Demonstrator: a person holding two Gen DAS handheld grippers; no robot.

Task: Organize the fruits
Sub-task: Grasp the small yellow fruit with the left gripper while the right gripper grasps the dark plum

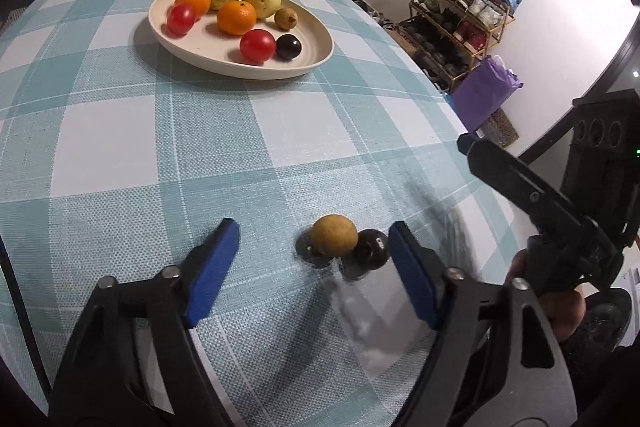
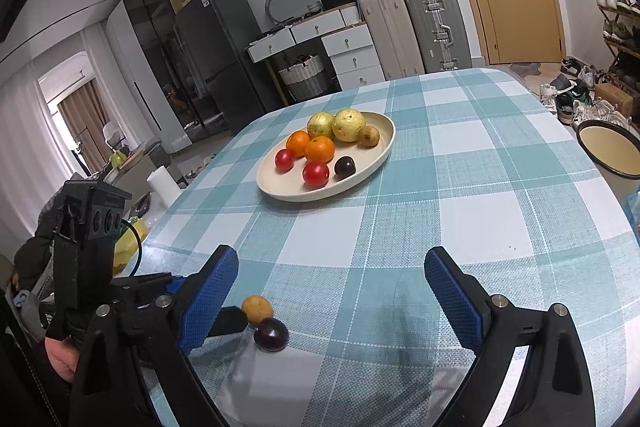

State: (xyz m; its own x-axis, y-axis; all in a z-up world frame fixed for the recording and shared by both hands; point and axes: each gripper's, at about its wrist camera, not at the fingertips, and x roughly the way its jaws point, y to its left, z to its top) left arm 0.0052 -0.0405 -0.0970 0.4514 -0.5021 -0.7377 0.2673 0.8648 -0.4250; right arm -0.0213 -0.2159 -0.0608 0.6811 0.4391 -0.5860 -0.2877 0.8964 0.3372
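A small tan fruit (image 1: 334,236) and a dark plum (image 1: 373,247) lie touching on the checked tablecloth, near the front edge. My left gripper (image 1: 314,253) is open, low over the cloth, with both fruits between its blue pads, close to the right one. My right gripper (image 2: 331,291) is open and empty; the same tan fruit (image 2: 257,309) and plum (image 2: 271,334) lie by its left pad. A cream plate (image 1: 304,65) further back holds two oranges, two red fruits, two green guavas, a tan fruit and a dark plum; it also shows in the right wrist view (image 2: 362,179).
The table edge (image 1: 460,123) drops off to the right, with a shoe rack (image 1: 460,23) and a purple bag (image 1: 486,91) beyond. In the right wrist view a cream bucket (image 2: 610,155) stands right of the table; suitcases (image 2: 416,27) and drawers stand behind.
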